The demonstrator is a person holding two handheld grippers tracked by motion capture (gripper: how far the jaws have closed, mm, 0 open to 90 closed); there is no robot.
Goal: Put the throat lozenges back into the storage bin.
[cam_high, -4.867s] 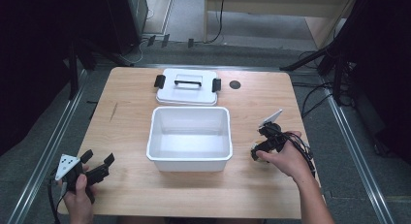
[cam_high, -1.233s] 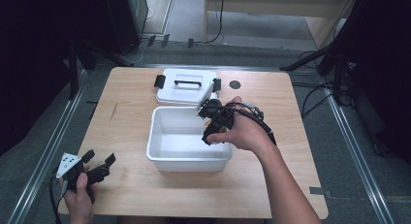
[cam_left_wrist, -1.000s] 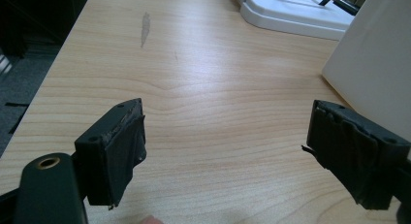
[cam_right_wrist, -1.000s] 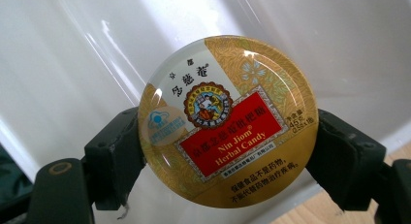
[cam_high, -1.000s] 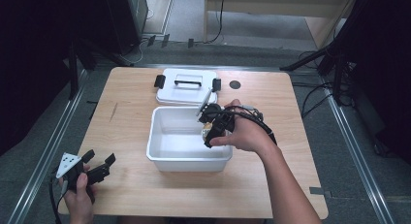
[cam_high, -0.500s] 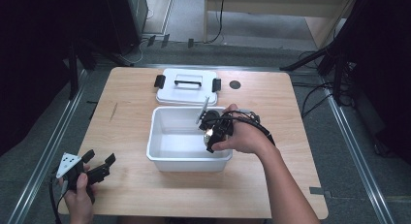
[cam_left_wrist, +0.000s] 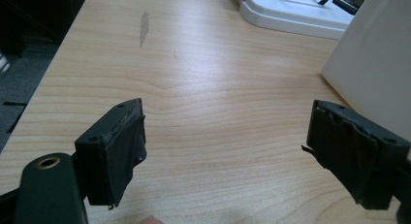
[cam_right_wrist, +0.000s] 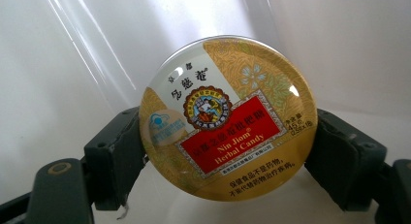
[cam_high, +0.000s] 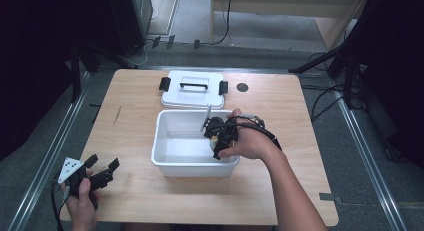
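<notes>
Right gripper (cam_high: 216,141) is lowered into the white bin (cam_high: 165,161), its jaws closed on the rim of a round candy tin (cam_right_wrist: 228,118), one at each side, so the printed face is turned to the camera. The tin is held edgewise, probably so it can be set down inside the bin without the jaws being trapped beneath it. White walls stand close behind the tin, and the near-right corner of the bin lies just beside the hand, so little room is left for sideways motion; the open top is judged the freest way out. Left gripper (cam_high: 95,173) is rested low at the table's (cam_high: 280,106) near-left corner, its jaws spread wide with nothing between them, well apart from the bin. The lid (cam_high: 192,88) is laid flat just behind the bin.
</notes>
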